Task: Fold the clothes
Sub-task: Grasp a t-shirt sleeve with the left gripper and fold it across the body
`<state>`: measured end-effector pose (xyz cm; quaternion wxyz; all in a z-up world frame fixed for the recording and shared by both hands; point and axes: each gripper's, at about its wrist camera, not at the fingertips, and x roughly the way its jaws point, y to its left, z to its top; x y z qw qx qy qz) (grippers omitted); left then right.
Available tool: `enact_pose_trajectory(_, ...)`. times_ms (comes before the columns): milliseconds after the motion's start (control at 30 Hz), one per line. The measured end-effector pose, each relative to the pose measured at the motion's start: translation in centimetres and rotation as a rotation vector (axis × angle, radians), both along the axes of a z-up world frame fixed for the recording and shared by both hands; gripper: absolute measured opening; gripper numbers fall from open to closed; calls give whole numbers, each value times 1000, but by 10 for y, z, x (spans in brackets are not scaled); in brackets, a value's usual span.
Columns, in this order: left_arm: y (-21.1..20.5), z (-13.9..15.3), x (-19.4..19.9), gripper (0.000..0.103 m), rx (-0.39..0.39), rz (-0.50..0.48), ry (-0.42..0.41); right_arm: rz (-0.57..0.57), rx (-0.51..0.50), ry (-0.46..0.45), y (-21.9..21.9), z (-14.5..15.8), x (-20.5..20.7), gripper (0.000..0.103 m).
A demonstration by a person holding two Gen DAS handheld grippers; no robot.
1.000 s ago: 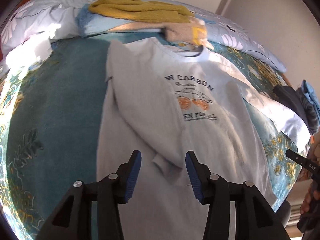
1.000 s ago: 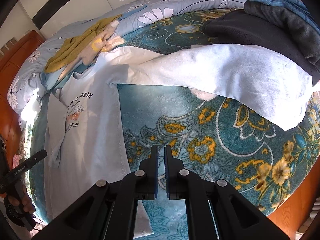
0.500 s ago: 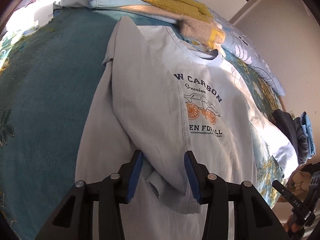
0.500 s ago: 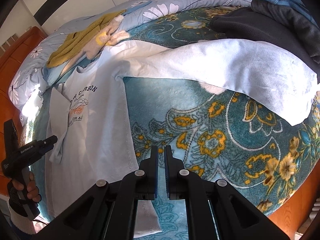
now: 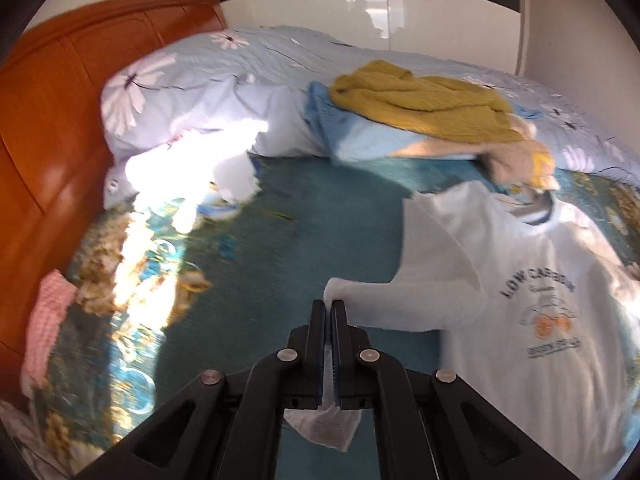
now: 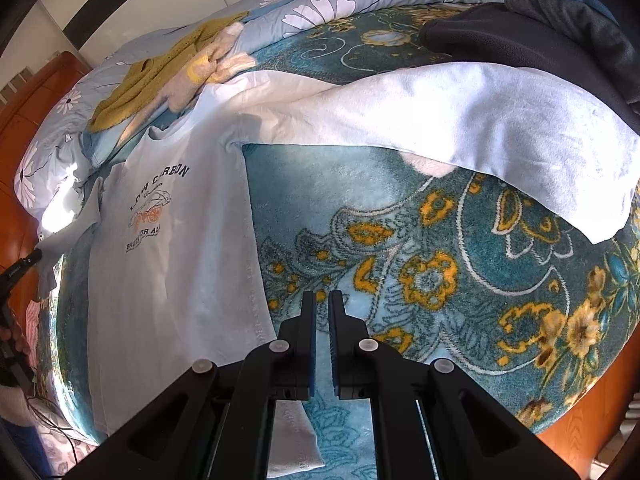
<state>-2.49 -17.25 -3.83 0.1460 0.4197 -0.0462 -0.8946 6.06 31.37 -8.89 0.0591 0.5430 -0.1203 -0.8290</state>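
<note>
Bedroom, sunlit. Bed (image 6: 460, 280) covered by a teal blanket (image 5: 304, 248) with yellow flowers. Orange wooden headboard (image 5: 52, 92) at 9 o'clock in the left wrist view; glossy white wardrobe doors (image 5: 360, 12) at 12. Pale blue floral quilt (image 5: 240, 80) bunched along the head of the bed, a mustard towel (image 5: 424, 100) heaped on it, a beige cloth (image 5: 516, 160) just beside the towel. Pink checked cloth (image 5: 48, 320) at 8 o'clock, by the headboard. Dark garments (image 6: 540, 36) piled at 1 o'clock in the right wrist view.

White shirt (image 6: 172, 264) flat on the blanket, print up — "LOW CARBON" above a small car with orange wheels. In the left wrist view, body at 3 o'clock, 1 sleeve (image 5: 400, 304) drawn out toward 9 o'clock. The other sleeve (image 6: 460, 120) spread wide toward 2 o'clock in the right wrist view.

Left gripper (image 5: 330, 306): jaws just closed, now clamped on the sleeve cuff, white fabric poking out above the tips and below the pads. View blurred by motion.

Right gripper (image 6: 322, 298): jaws nearly together, only a thin slit between them, nothing held — poised over the blanket beside the shirt's side seam, near the hem.

At 9 o'clock in the right wrist view, the left gripper's black tip against the cuff; a hand (image 6: 12, 340) partly visible below it.
</note>
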Motion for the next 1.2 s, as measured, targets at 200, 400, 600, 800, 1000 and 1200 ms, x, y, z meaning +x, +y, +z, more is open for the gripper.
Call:
enact_pose_trajectory(200,-71,-16,-34,3,-323,100,-67,-9,-4,-17,3,-5,-1,5)
enact_pose_trajectory(400,-134,-55,-73,3,-304,218,-202,-15,-14,-24,5,-8,-2,5)
enact_pose_trajectory(600,-144,-85,-70,4,-323,267,-281,-48,-26,-25,15,-9,-2,5)
enact_pose_trajectory(800,-142,-85,-49,7,-60,222,-212,-116,-126,25,41,-4,-4,5)
enact_pose_trajectory(1000,-139,-58,-7,54,146,255,-106,-300,-122,169,102,23,19,7)
enact_pose_trajectory(1200,-131,-51,37,59,466,319,0,-447,-153,265,172,34,36,43)
